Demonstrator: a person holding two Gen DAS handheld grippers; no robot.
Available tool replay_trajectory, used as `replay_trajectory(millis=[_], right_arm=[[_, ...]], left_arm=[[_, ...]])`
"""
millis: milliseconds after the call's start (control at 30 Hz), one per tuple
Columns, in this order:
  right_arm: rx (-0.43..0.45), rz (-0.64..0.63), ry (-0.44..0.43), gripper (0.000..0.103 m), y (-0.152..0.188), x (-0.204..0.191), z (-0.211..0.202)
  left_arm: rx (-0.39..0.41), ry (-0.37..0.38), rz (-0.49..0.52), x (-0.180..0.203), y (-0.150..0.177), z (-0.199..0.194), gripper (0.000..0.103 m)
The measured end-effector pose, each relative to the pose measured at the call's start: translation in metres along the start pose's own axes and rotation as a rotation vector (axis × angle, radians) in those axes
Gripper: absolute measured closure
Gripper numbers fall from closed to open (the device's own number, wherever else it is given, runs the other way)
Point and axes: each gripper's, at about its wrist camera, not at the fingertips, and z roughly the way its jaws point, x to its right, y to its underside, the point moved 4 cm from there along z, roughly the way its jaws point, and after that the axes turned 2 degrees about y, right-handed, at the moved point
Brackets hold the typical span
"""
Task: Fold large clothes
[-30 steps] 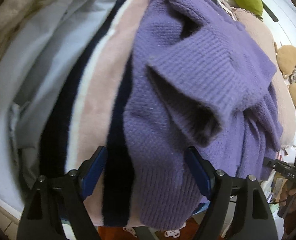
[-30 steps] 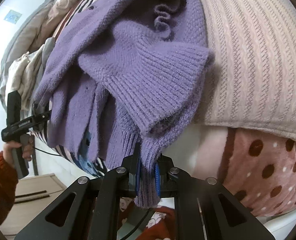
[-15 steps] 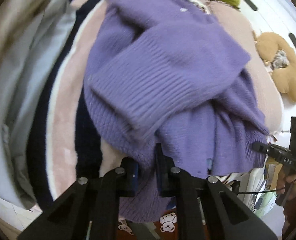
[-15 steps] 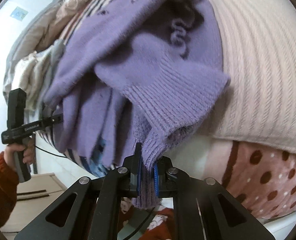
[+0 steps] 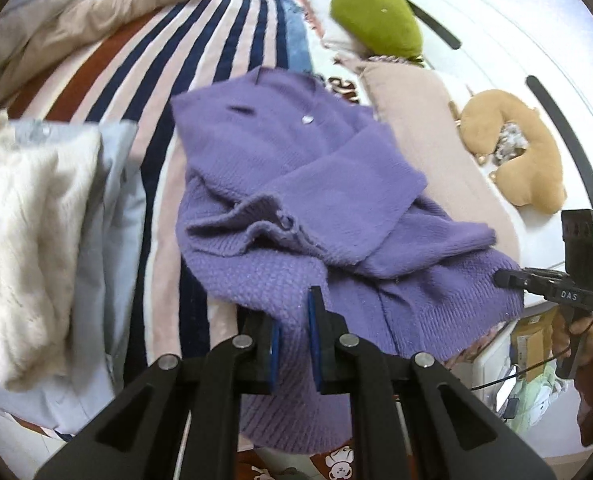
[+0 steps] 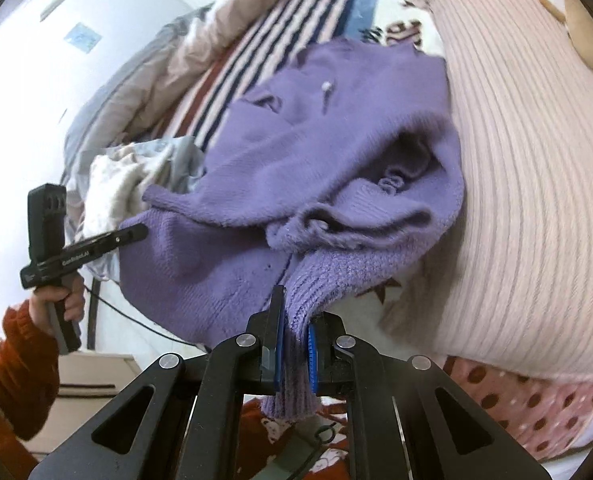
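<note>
Barely begun: both the left gripper [image 5: 294, 344] and right gripper [image 6: 294, 344] have their jaws clamped on the purple cardigan's [image 5: 280, 168] near hem, which lies rumpled and unfolded on the striped bed [image 5: 224, 32].

The purple knitted cardigan [image 5: 296, 184] lay rumpled on the bed's striped blanket, its collar toward the far side, one sleeve folded across the front. Its ribbed hem hung over the bed's near edge, lifted at two spots.
</note>
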Motion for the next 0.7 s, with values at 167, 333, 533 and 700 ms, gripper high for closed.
replay_trajectory(millis=[167,333,533,700], right_arm=[[0.000,0.000,-0.022,0.099,0.000,-0.007,-0.017],[-0.006,-0.002,-0.036,0.100,0.011,-0.011,-0.028],[-0.041,0.070,-0.029,0.100,0.018,0.008,-0.004],[-0.133,0.089,0.090,0.087,0.047,0.039,0.045]], left_arm=[[0.013,0.006,0.017,0.010,-0.004,-0.017,0.094],[0.011,0.007,0.018,0.013,0.009,-0.028,0.100],[-0.044,-0.036,-0.015,-0.005,0.021,-0.001,0.099],[-0.072,-0.080,-0.054,-0.029,0.040,0.043,0.092]])
